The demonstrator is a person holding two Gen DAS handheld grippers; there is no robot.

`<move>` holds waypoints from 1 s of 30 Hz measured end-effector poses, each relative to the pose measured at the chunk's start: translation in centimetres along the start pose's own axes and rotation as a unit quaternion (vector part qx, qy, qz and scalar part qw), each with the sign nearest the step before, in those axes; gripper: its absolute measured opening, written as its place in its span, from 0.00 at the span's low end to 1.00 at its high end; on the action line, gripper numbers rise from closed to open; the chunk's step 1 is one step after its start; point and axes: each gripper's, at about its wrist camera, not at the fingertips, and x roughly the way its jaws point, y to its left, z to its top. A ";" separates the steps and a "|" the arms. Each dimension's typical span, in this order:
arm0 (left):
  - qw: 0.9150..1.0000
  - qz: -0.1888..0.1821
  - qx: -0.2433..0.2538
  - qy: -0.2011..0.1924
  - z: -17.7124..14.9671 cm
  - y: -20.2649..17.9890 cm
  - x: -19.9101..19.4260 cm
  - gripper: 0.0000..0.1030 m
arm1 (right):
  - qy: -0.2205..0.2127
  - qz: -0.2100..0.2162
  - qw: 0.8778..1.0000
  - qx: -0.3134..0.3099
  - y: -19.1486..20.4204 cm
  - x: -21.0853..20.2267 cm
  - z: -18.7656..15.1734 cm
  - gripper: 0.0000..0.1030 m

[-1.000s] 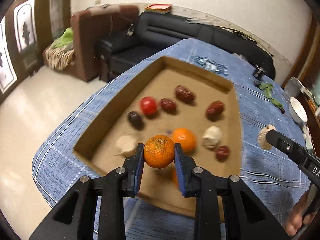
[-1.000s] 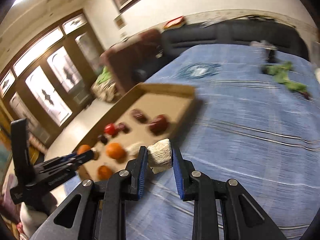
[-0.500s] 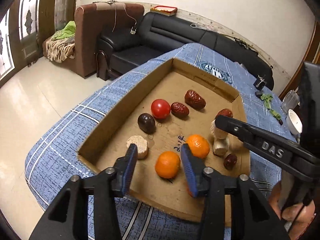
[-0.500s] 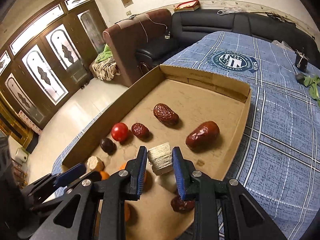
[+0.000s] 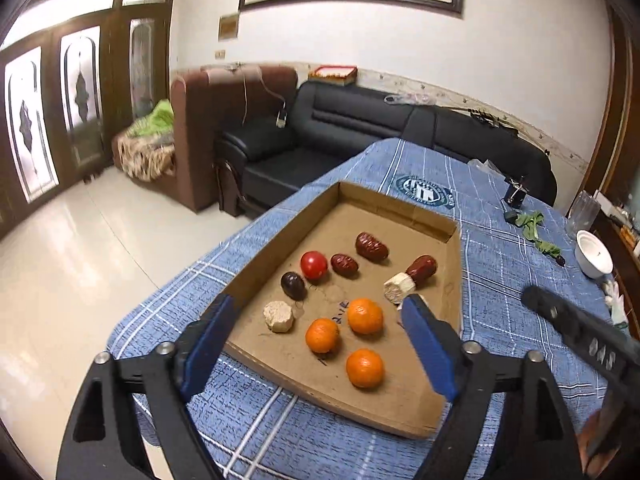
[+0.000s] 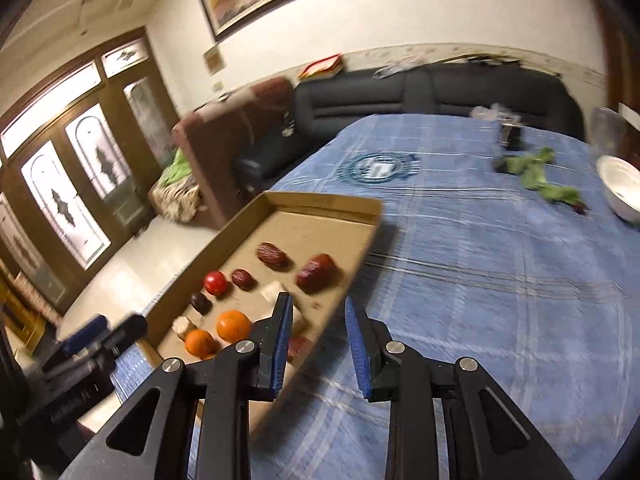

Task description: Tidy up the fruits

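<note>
A shallow cardboard tray (image 5: pixel 280 240) lies on the blue plaid cloth. In it lie three oranges (image 5: pixel 322 335), a red tomato (image 5: pixel 314 264), a dark plum (image 5: pixel 293 285), three brown-red dates (image 5: pixel 372 246) and two pale cut pieces (image 5: pixel 278 316). My left gripper (image 5: pixel 316 344) is open and empty, raised above the tray's near end. My right gripper (image 6: pixel 318 336) is open and empty, over the tray's right rim (image 6: pixel 352 276). The tray's fruits also show in the right wrist view, among them an orange (image 6: pixel 234 325).
A white bowl (image 5: pixel 594 254), green leaves (image 5: pixel 534 228) and a small black clip (image 5: pixel 516 196) lie on the cloth at the far right. A black sofa (image 5: pixel 360 128) and brown armchair (image 5: pixel 216 120) stand beyond the table. The table edge drops to the tiled floor at left.
My left gripper let go of the orange into the tray, opened wide and drew back. My right gripper let go of the pale cut piece beside a date and pulled away to the right.
</note>
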 end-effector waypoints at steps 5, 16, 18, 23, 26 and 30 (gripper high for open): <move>1.000 0.003 0.027 -0.008 -0.9 -2.8 -1.8 0.91 | -0.020 -0.042 0.999 0.019 -1.9 -3.1 -3.2 0.33; 0.998 -0.016 0.064 -0.001 -2.6 -7.2 -3.2 0.90 | -0.036 -0.089 0.995 0.003 -3.1 -6.1 -6.4 0.33; 0.997 -0.018 0.070 -0.001 -2.9 -7.6 -3.4 0.90 | -0.038 -0.090 0.995 0.005 -3.2 -6.5 -6.7 0.34; 0.997 -0.019 0.075 -0.002 -3.2 -8.0 -3.8 0.90 | -0.039 -0.086 0.995 0.008 -3.2 -6.9 -7.3 0.34; 0.997 -0.022 0.073 -0.004 -3.4 -7.8 -4.0 0.91 | -0.040 -0.088 0.995 0.002 -2.8 -7.1 -7.5 0.34; 0.997 -0.023 0.071 -0.008 -3.5 -7.5 -4.3 0.90 | -0.043 -0.089 0.995 -0.004 -2.2 -7.3 -7.7 0.34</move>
